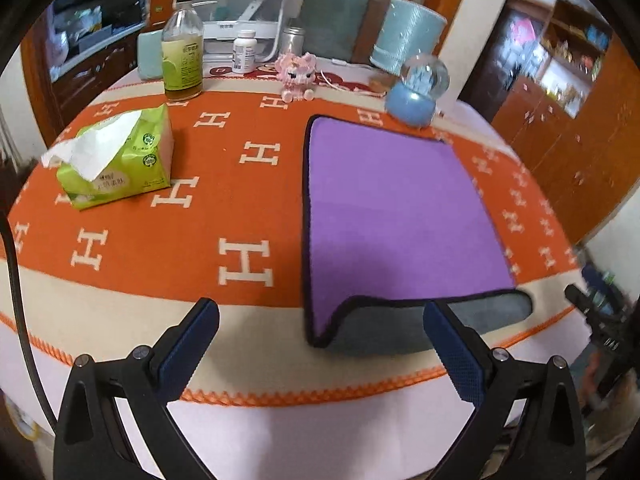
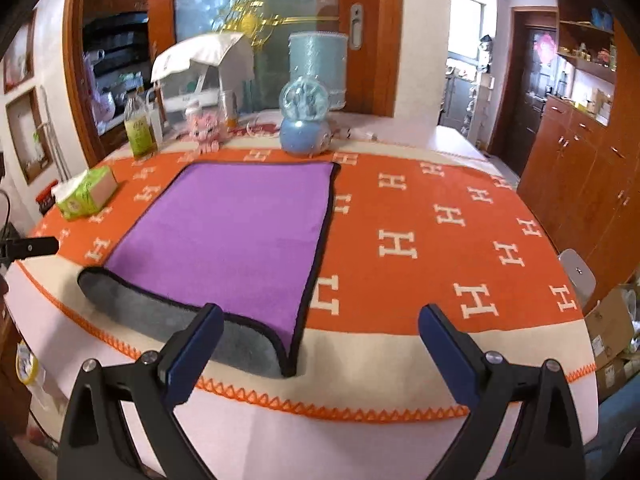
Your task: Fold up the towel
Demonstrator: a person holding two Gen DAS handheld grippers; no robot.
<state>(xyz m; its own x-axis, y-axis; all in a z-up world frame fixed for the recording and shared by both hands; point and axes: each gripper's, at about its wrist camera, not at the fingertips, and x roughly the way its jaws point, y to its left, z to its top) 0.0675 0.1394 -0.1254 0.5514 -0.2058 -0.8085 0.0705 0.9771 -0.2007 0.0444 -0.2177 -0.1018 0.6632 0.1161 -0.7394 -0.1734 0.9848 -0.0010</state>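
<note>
A purple towel [image 1: 392,208] with a black hem and a grey underside lies flat on the orange table cover; it also shows in the right wrist view [image 2: 228,240]. Its near edge is turned up, showing the grey side [image 1: 380,328] [image 2: 180,320]. My left gripper [image 1: 320,320] is open and empty, just in front of the towel's near left corner. My right gripper [image 2: 320,324] is open and empty, just in front of the towel's near right corner. The tip of the other gripper shows at the right edge of the left view [image 1: 580,300] and at the left edge of the right view [image 2: 32,246].
A green tissue pack [image 1: 116,160] lies left of the towel. At the back stand a bottle [image 1: 182,56], a pink toy [image 1: 298,76], a blue snow globe [image 1: 416,92] and a pale blue cylinder [image 1: 408,36]. The table cover [image 2: 440,240] carries white H marks. Wooden cabinets [image 2: 580,168] stand right.
</note>
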